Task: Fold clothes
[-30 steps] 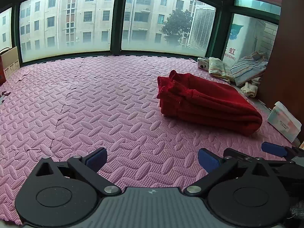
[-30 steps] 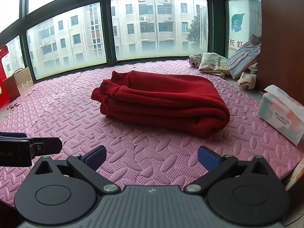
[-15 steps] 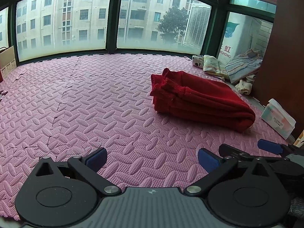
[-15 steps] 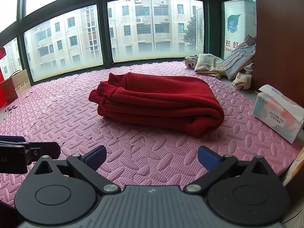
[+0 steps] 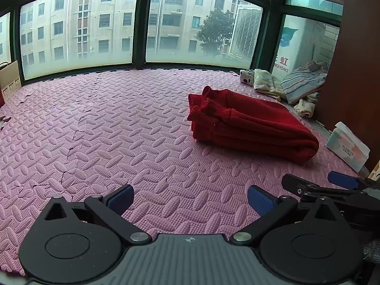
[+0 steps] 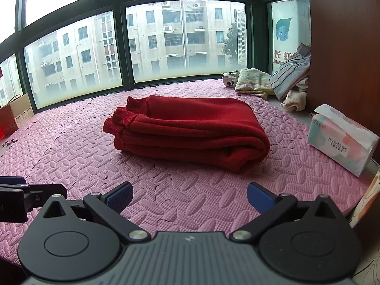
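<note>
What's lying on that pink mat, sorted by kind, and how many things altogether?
Folded red garment: 1
Loose clothes heaped in the far right corner: at least 4, namely a spotted piece, a pale yellow cloth, a striped shirt and a cream piece
Tissue pack: 1
Cardboard box at the far left: 1
Total: about 7

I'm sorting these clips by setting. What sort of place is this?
Most likely an enclosed balcony or sunroom in a flat: pink foam floor mats, a wall of windows facing apartment blocks, a folded red garment, and a pile of laundry in the corner.
</note>
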`<state>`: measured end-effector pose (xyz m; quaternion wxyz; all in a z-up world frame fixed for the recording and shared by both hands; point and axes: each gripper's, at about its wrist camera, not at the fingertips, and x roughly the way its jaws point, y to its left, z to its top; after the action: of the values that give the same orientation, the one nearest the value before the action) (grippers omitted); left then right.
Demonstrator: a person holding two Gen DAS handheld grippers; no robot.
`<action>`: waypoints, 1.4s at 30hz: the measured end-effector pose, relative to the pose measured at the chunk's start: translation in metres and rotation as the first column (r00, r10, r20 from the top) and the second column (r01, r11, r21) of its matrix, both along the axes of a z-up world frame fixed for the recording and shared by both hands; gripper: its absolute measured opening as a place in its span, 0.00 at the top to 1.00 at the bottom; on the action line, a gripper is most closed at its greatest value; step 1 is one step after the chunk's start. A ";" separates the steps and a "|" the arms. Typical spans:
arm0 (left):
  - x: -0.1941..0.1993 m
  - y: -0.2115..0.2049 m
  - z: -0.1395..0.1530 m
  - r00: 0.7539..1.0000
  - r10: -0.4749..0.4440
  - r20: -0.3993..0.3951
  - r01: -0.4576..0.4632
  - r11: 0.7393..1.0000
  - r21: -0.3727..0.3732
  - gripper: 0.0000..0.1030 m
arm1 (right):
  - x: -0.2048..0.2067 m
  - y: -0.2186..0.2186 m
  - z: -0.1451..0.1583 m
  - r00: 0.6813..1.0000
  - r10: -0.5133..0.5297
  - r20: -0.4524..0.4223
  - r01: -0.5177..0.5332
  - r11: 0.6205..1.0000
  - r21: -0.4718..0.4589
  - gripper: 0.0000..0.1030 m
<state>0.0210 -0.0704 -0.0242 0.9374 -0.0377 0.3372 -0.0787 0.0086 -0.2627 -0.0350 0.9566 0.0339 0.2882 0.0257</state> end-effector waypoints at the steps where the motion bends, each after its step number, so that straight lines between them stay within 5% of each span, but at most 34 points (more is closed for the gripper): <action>1: 0.000 0.000 0.000 1.000 0.000 -0.001 0.000 1.000 0.001 0.00 | 0.000 0.000 0.000 1.000 0.000 -0.001 0.000 1.000 -0.001 0.00; 42: 0.001 -0.005 -0.005 1.000 -0.002 -0.018 0.002 1.000 0.017 0.00 | 0.004 0.004 -0.008 0.999 0.021 -0.026 -0.021 1.000 0.014 0.00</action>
<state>0.0219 -0.0759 -0.0289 0.9344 -0.0298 0.3466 -0.0765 0.0127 -0.2586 -0.0427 0.9522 0.0376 0.3007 0.0372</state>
